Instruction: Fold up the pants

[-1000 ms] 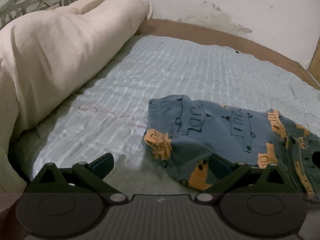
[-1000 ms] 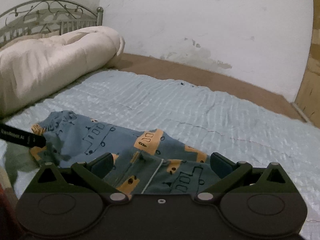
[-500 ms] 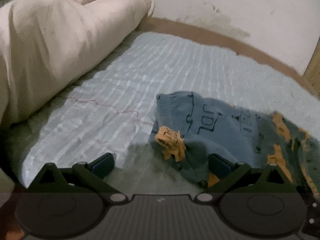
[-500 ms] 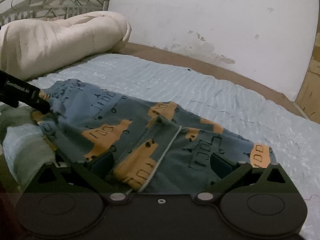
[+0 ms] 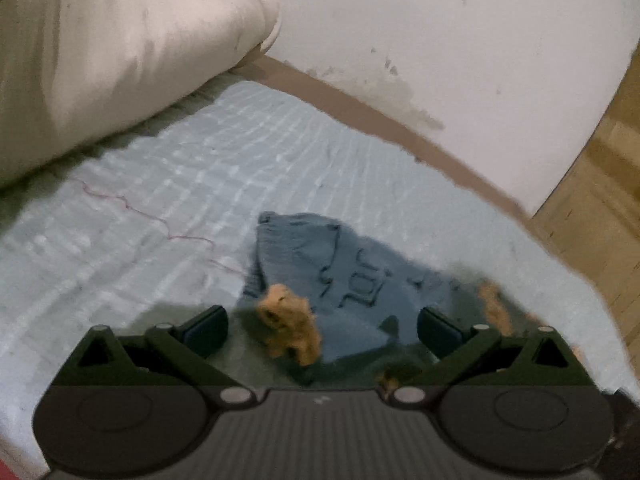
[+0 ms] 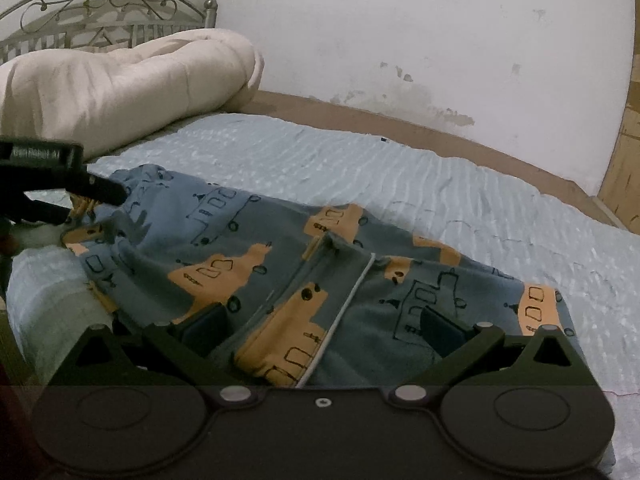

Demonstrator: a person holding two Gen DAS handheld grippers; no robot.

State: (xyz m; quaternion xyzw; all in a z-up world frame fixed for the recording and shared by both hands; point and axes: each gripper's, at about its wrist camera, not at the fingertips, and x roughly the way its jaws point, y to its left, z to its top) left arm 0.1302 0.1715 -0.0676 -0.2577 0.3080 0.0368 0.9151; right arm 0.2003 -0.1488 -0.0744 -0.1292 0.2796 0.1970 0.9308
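Observation:
Blue pants with orange and outlined truck prints (image 6: pixel 280 264) lie across the light blue quilted bedspread (image 6: pixel 360 168). In the left wrist view one bunched end of the pants (image 5: pixel 340 280) with an orange fold lies between the fingers of my left gripper (image 5: pixel 322 326), which is open just above it. My right gripper (image 6: pixel 320 326) is open and low over the near edge of the pants. The left gripper also shows in the right wrist view (image 6: pixel 96 196), its fingers spread over the pants' left end.
A rolled cream duvet (image 6: pixel 120 80) lies along the far left against a metal headboard (image 6: pixel 100 8). A white wall (image 6: pixel 400 32) and a brown bed edge (image 6: pixel 400 124) run behind. A wooden panel (image 5: pixel 600 200) stands at the right.
Both grippers have moved forward and down onto the pants. The left one has closed in on the bunched left end. Both stay open.

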